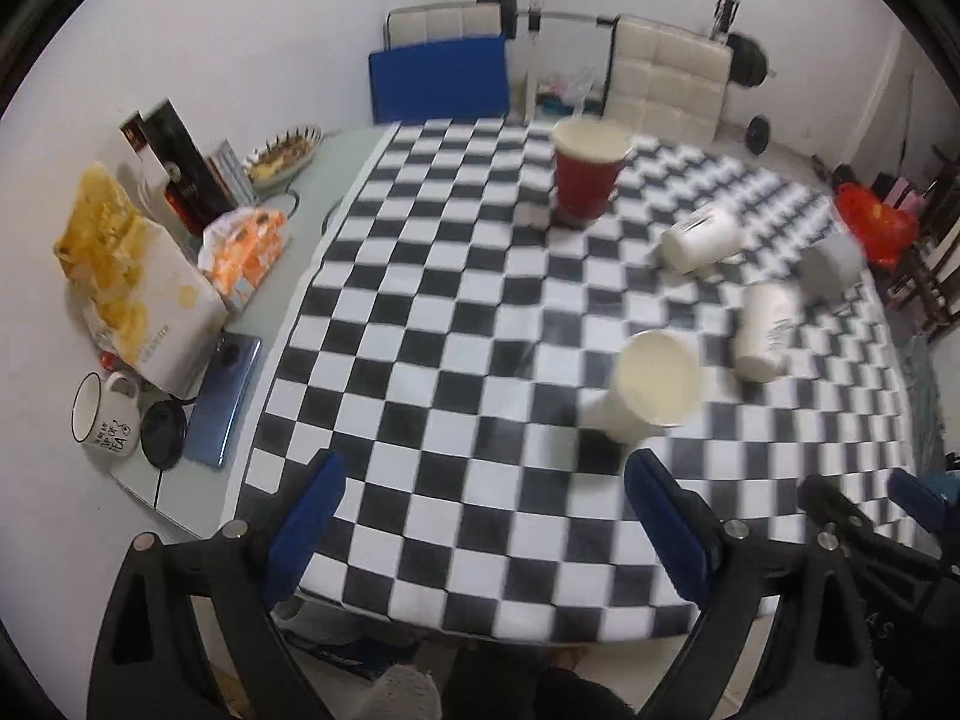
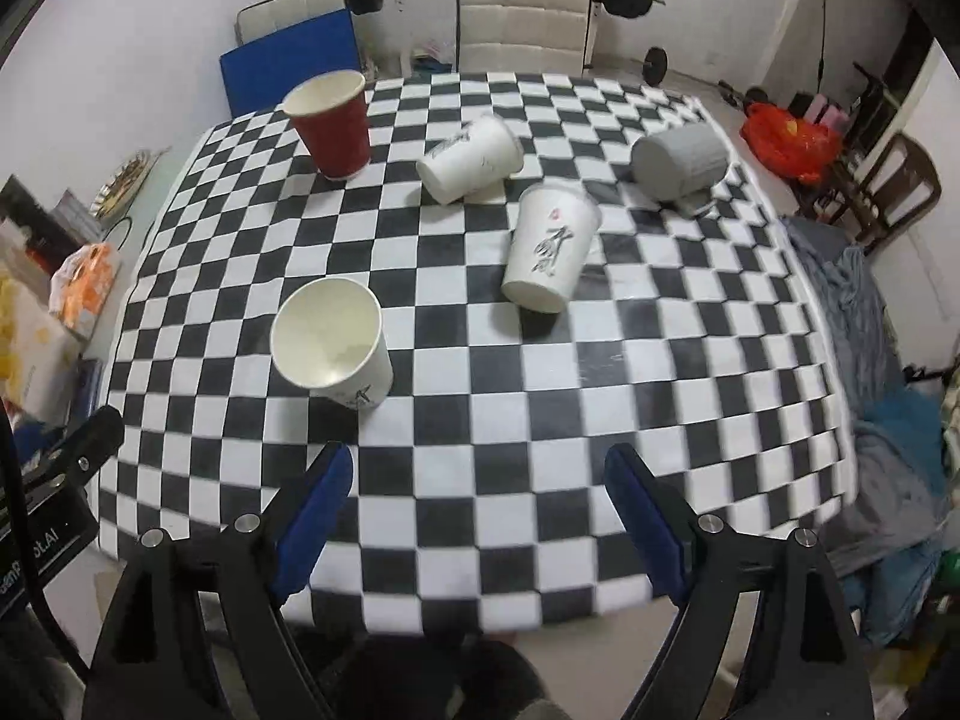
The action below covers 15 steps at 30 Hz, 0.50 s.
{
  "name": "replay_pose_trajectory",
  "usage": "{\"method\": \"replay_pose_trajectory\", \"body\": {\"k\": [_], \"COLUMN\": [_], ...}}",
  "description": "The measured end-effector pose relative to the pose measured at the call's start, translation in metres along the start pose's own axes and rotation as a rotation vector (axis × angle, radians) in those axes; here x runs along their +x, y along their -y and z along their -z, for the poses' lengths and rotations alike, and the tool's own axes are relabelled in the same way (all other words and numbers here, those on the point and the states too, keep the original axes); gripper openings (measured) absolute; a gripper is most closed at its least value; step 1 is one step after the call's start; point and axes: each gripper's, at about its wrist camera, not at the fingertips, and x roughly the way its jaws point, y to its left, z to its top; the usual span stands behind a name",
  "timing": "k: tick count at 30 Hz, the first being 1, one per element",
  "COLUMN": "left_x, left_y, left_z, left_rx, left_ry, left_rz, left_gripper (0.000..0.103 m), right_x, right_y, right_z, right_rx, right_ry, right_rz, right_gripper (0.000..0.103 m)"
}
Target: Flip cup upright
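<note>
White paper cups number three on the black-and-white checkered tabletop (image 2: 660, 396): one upright white paper cup (image 2: 333, 342) stands just ahead and to the left of the right tool (image 2: 477, 510), and two lie on their sides farther off, a printed white paper cup (image 2: 549, 246) near the middle and another tipped white paper cup (image 2: 468, 159) beyond it. One red paper cup (image 2: 330, 120) stands upright at the far left, and one grey ribbed cup (image 2: 681, 159) lies on its side at the far right. Both tools hover above the near edge, blue-padded jaws spread wide and holding nothing; from the left tool (image 1: 480, 516), the upright white cup sits just ahead to the right.
</note>
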Motion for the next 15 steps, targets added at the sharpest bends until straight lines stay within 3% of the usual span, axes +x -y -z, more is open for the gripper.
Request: {"method": "replay_pose_trajectory", "body": {"k": [8, 15], "left_x": [-0.097, -0.152], "left_y": [0.009, 0.015], "left_z": [0.003, 0.015], "left_rx": [0.014, 0.018], "left_ry": [0.127, 0.156], "left_rz": [0.03, 0.075], "left_gripper": [0.095, 0.095], "right_x": [-0.109, -0.184], "right_y": [0.025, 0.033], "right_z": [0.003, 0.015], "right_rx": [-0.036, -0.038], "right_ry": [0.112, 0.185], "right_rz": [0.018, -0.009], "right_gripper": [0.088, 0.087]}}
